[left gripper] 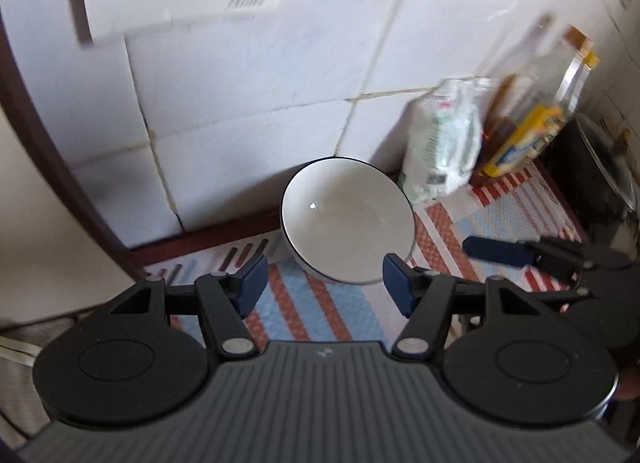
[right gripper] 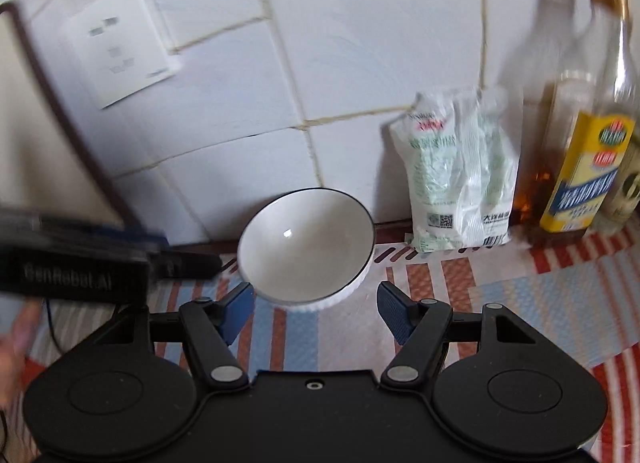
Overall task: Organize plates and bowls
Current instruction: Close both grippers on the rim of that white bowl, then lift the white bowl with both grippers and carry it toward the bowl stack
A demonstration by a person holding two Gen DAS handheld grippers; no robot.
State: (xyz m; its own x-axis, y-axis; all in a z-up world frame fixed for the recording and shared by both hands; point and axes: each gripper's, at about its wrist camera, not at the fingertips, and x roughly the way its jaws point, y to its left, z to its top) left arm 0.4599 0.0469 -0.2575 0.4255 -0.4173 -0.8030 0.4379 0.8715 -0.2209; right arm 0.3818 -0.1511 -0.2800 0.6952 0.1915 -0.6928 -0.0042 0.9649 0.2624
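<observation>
Tool status first, taken left to right. Left tool (left gripper: 324,283): jaws stand apart with nothing between the blue pads; the bowl (left gripper: 347,219) lies just ahead of the tips and appears clear of both pads, though its lower rim sits close to the gap. Right tool (right gripper: 316,305): jaws likewise apart and empty, with the same bowl (right gripper: 306,245) directly ahead and slightly above the gap, not visibly touched. Each tool shows in the other's view, the right one entering the left view from the right edge (left gripper: 500,253) and the left one entering the right view from the left edge (right gripper: 120,259), so both are converging on the one bowl.

Scene, left to right: a wall socket (right gripper: 124,51) on the white tiled wall (right gripper: 340,63); the bowl, white with a dark rim, empty, tilted towards the cameras on the striped cloth (right gripper: 500,295) covering the worktop, near the wall; a white and green packet (right gripper: 460,175) leaning at the wall; a yellow-labelled bottle (right gripper: 580,167) beside it with other bottles. Both views are motion-blurred at the edges.

Progress assessment: the task appears to be at an early stage. No dish is in hand, no stack or sorted group is visible, and no plates appear in either view. Only one bowl can be accounted for. Remaining, in my judgement: grasp this bowl, place it with its like, then deal with any dishes out of view.
</observation>
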